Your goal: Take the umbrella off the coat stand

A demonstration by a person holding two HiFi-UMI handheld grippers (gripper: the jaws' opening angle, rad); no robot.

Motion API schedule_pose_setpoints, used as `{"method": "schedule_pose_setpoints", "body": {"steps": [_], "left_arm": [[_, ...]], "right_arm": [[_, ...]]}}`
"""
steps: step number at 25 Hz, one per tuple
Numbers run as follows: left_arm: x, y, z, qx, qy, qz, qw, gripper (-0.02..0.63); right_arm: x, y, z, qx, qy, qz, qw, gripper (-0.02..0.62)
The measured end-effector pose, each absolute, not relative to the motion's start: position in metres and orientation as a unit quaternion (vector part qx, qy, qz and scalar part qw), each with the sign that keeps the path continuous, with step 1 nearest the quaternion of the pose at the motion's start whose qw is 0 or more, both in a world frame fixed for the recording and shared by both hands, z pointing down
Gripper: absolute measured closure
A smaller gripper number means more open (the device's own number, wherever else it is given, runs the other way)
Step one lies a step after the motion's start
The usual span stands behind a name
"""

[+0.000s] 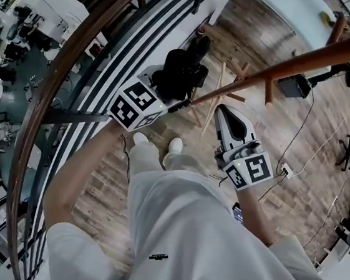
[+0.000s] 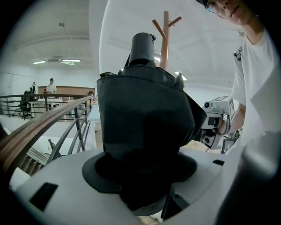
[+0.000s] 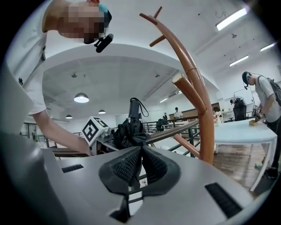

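Note:
A black folded umbrella (image 1: 180, 73) sits in my left gripper (image 1: 168, 88), whose jaws are shut on its bundled fabric. In the left gripper view the umbrella (image 2: 145, 118) fills the middle, handle end up, just in front of the coat stand's top pegs (image 2: 165, 30). The wooden coat stand (image 1: 280, 68) runs across the head view to the right of the umbrella. My right gripper (image 1: 223, 110) hangs below the stand's pole, shut and empty. Its pads (image 3: 131, 165) meet at the tips, with the umbrella (image 3: 129, 129) and the stand (image 3: 199, 101) beyond them.
A railing with a wooden handrail (image 1: 55, 81) curves along my left, with a drop to a lower floor behind it. A white table (image 3: 246, 132) stands to the right with a person beside it. Cables and black equipment (image 1: 294, 85) lie on the wooden floor.

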State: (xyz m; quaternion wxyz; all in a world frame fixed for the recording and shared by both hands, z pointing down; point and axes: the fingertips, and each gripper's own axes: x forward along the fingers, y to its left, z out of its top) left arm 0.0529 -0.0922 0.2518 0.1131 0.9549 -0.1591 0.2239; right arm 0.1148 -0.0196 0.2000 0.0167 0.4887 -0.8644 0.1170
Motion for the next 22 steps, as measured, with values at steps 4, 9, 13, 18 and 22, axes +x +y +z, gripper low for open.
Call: {"method": "schedule_pose_setpoints", "body": {"steps": [4, 9, 13, 18, 22], "left_arm": [[0.049, -0.091, 0.232, 0.951, -0.187, 0.219, 0.111, 0.333], [0.036, -0.085, 0.196, 0.945, -0.229, 0.208, 0.107, 0.333], [0.033, -0.063, 0.174, 0.944, -0.247, 0.193, 0.106, 0.333], [0.055, -0.029, 0.146, 0.948, -0.230, 0.188, 0.111, 0.333], [0.061, -0.008, 0.124, 0.949, -0.233, 0.179, 0.114, 0.333]], "right_arm": [[0.122, -0.011, 0.192, 0.482, -0.870, 0.106, 0.018, 0.558], [0.124, 0.002, 0.171, 0.481, -0.871, 0.092, 0.026, 0.558], [0.129, 0.017, 0.162, 0.483, -0.871, 0.086, 0.035, 0.558], [0.149, 0.024, 0.149, 0.490, -0.864, 0.100, 0.059, 0.558], [0.148, 0.031, 0.126, 0.483, -0.869, 0.090, 0.054, 0.558]]}}
